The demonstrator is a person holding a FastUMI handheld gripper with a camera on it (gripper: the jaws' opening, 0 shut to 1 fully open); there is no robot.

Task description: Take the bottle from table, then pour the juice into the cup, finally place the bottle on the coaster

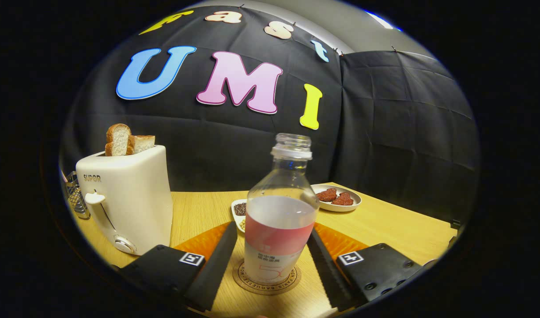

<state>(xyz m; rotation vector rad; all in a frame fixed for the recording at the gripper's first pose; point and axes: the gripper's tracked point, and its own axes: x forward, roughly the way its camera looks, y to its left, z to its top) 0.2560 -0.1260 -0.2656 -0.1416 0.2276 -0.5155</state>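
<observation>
A clear, uncapped bottle (279, 216) with a pink and white label stands upright on a round brown coaster (251, 283) on the wooden table (398, 229). It is about half full of pale liquid. My gripper (272, 229) is open, with the bottle between its two fingers. The left finger (219, 260) and the right finger (325, 265) each flank the bottle's lower body, and a narrow strip of table shows on both sides. The bottle hides the far part of the coaster.
A white toaster (128, 198) holding two bread slices (124, 140) stands to the left of the fingers. Beyond the bottle are a small dish of seeds (239, 211) and a plate with red pieces (338, 197). An orange mat (203, 242) lies under the fingertips. A metal rack (77, 196) sits behind the toaster.
</observation>
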